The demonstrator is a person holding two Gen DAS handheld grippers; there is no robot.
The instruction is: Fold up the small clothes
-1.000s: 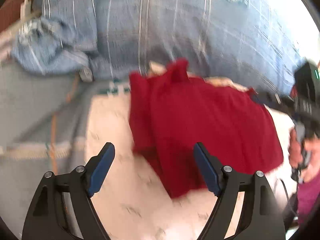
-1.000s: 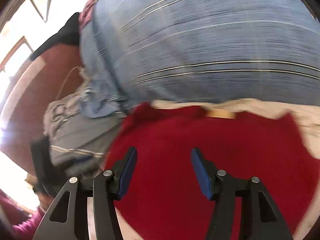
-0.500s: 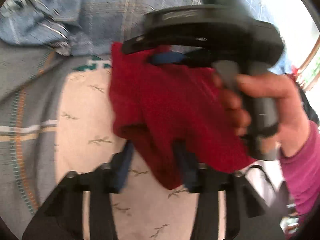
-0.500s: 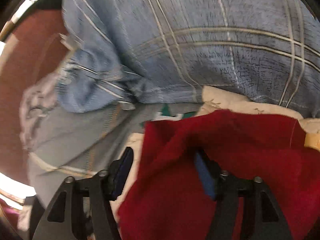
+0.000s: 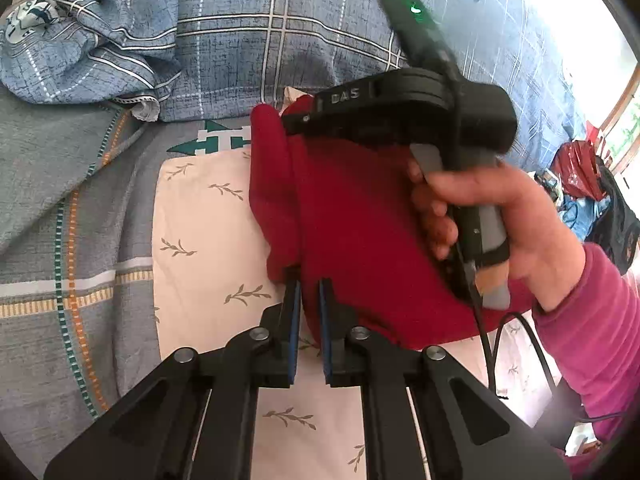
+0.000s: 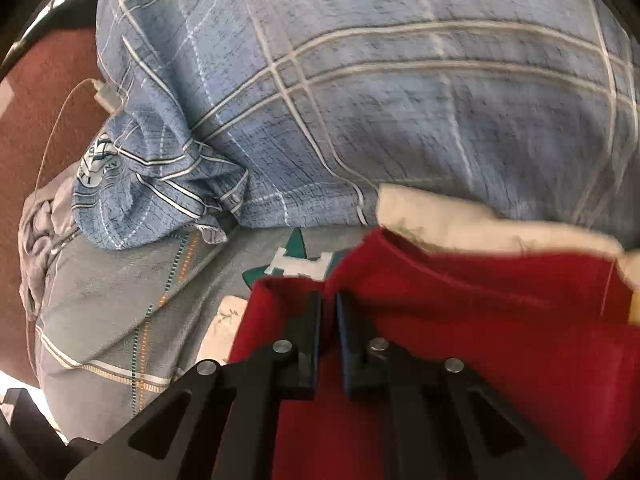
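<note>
Left gripper (image 5: 309, 286): clamped on the near edge of the red garment (image 5: 360, 232). Right gripper (image 6: 328, 300): closing, pads pinching a fold at the garment's far left corner (held by a hand (image 5: 492, 216) in a pink sleeve (image 5: 592, 332)). Garment lying on the cream leaf-print cloth (image 5: 208, 248), over a grey striped sheet (image 5: 60, 208), just below the blue plaid quilt (image 5: 260, 32).
</note>
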